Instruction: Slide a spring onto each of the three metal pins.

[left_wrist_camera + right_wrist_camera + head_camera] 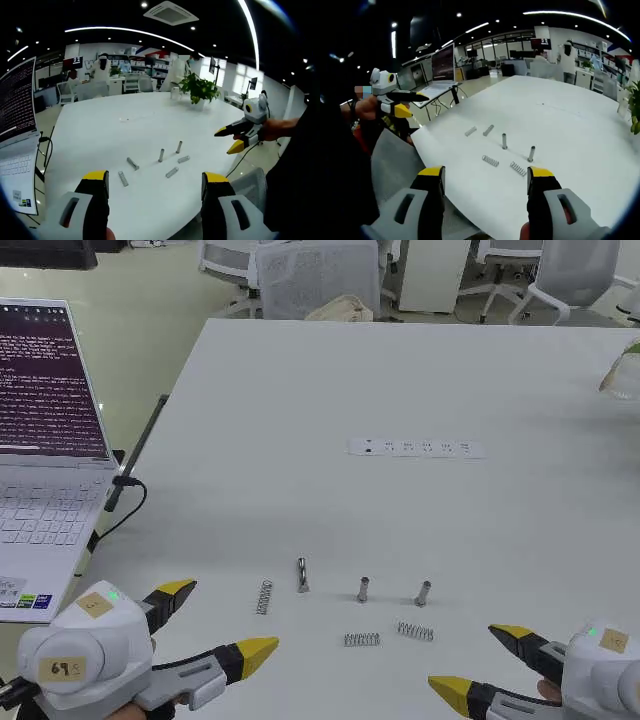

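Head view shows three thin springs (362, 639) lying loose by the metal pins (363, 589) near the front edge of the worktop (400, 370), probably light, squashy and apt to roll, best pinched gently mid-coil; left gripper (225, 616) and right gripper (470, 658) gape empty.

Bright, even light falls from ceiling strips (125, 30) and spots (144, 4) above the table (450, 380). The white table top shows only faint, short shadows beside the pins (363, 589) and no hard glare. The head view is sharp throughout. Both gripper views bow straight lines toward their edges, and the ceiling above the table reads dark around the lights.
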### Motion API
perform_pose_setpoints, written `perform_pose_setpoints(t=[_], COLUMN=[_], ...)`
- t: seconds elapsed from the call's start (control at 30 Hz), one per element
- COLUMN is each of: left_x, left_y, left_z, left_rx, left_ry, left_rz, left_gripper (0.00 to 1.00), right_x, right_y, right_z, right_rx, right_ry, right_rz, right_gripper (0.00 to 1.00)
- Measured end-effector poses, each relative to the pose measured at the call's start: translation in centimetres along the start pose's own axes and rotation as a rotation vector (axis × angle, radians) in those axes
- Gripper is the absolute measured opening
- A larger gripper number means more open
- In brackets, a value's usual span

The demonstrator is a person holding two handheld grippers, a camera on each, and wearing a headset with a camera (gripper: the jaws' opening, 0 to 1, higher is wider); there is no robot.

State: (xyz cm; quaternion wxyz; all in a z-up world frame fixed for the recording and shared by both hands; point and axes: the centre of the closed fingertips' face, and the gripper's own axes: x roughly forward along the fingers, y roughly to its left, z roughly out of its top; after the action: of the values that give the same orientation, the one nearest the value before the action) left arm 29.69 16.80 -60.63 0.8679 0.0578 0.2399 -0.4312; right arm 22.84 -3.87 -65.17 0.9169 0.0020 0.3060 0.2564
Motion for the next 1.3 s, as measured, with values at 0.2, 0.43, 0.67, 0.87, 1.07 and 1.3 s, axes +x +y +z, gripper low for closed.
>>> perform_pose_setpoints(t=[0.2,0.43,0.67,0.87,1.07,1.3], left_x=[-0.10,0.23,0.66,0.84,0.73,0.65], left_y=[-0.14,-0.15,0.23,-0.13,-0.47,-0.47], left_z=[-0.20,-0.16,0.02,0.27,-0.22,-0.37], left_rx=[-0.008,-0.010,-0.011,-0.014,-0.005,-0.016], left_ry=[-0.001,-0.002,-0.008,-0.012,0.000,-0.006], left_rz=[-0.001,-0.005,0.000,-0.004,-0.007,-0.008], left_gripper=[0.72,0.72,0.72,0.72,0.72,0.71], right_x=[0.09,0.30,0.05,-0.24,-0.41,-0.67], right_y=[0.13,0.36,-0.07,-0.46,-0.41,-0.24], right_z=[0.19,0.38,0.15,0.08,-0.08,-0.02], right_rx=[0.003,0.002,0.003,0.007,0.004,0.004], right_ry=[-0.001,-0.003,0.001,0.000,0.003,0.004], right_rz=[-0.003,0.002,-0.003,-0.011,-0.010,-0.012], right_gripper=[0.65,0.65,0.65,0.65,0.65,0.65])
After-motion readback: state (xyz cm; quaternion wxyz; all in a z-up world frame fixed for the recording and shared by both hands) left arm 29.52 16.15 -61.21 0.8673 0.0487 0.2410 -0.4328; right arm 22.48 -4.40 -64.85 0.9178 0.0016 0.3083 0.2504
